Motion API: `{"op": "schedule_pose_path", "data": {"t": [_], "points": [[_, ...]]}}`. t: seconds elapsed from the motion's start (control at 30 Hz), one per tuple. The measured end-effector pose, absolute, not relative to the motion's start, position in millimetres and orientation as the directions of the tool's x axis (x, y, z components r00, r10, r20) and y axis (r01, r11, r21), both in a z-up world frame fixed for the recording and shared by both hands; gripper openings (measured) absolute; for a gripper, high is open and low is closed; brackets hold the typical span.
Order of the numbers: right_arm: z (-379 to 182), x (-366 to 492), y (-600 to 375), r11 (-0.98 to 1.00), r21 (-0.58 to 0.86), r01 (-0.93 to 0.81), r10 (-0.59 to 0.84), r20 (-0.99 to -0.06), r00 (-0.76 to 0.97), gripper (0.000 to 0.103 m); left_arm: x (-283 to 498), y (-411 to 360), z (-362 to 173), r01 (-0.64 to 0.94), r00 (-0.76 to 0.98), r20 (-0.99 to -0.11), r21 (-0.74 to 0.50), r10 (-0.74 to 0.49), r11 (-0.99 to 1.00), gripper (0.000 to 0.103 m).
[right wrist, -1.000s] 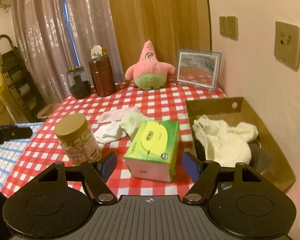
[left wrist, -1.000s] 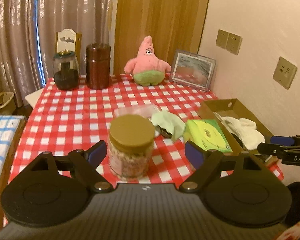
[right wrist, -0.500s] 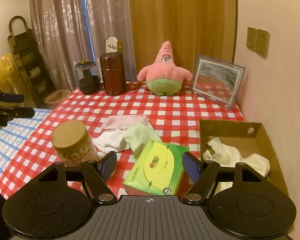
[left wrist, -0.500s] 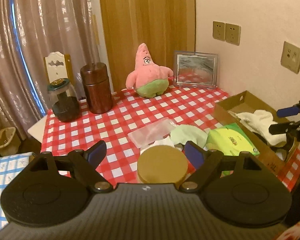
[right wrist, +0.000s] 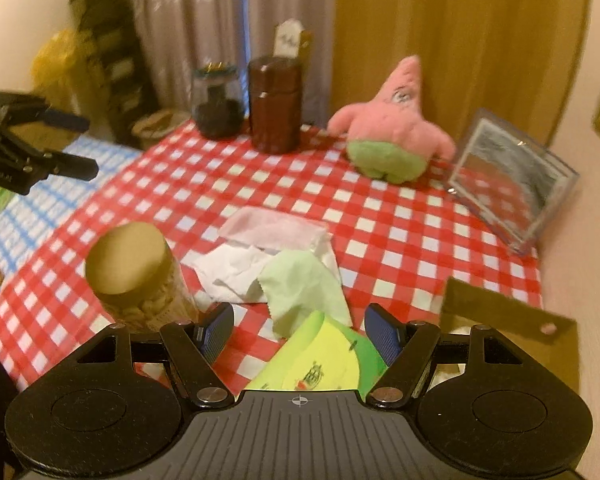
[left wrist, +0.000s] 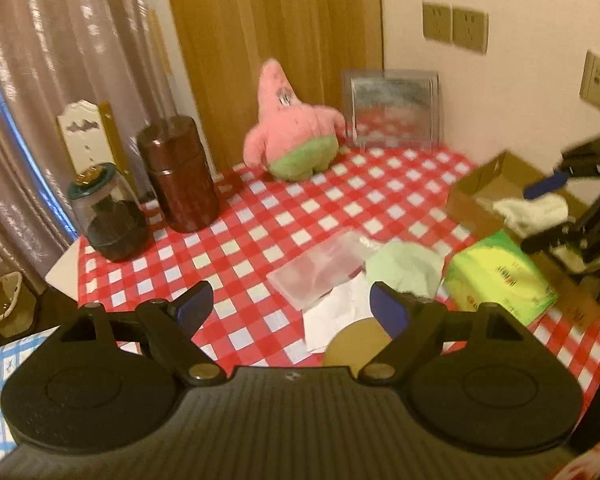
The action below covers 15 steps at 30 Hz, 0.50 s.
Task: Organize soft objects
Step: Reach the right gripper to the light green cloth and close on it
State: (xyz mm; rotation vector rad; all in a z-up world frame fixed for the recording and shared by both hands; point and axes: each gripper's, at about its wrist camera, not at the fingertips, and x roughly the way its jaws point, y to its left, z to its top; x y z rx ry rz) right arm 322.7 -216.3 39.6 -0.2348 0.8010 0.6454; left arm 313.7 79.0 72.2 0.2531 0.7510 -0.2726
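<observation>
Hovering at lower left of the left-wrist frame, the left gripper (left wrist: 288,311) is released and empty; centre frame lie a white cloth (left wrist: 334,314) and green cloth (left wrist: 406,266); the right gripper (left wrist: 540,216), released, hangs over the cardboard box (left wrist: 470,200) at right.

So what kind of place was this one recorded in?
Most likely a lived-in home, a dining or living corner. A table with a red checked tablecloth stands against curtains and holds a pink starfish plush, a picture frame and jars.
</observation>
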Motion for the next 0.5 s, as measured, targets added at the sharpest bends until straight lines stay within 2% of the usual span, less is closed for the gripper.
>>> {"op": "schedule_pose_path", "data": {"t": [0.2,0.5], "points": [[22.2,370.1,-203.1,0.731,0.02,-0.682,0.441,-0.776,0.451,0.072,359.3,84.7,51.0,0.383,0.637,-0.751,0.109,-0.177,0.918,0.084],[-15.3,426.4,-172.2,0.658,0.063,-0.75,0.439,-0.842,0.315,0.072,410.0,71.8,19.5,0.433,0.577,-0.79,0.079,-0.209,0.898,0.084]]}}
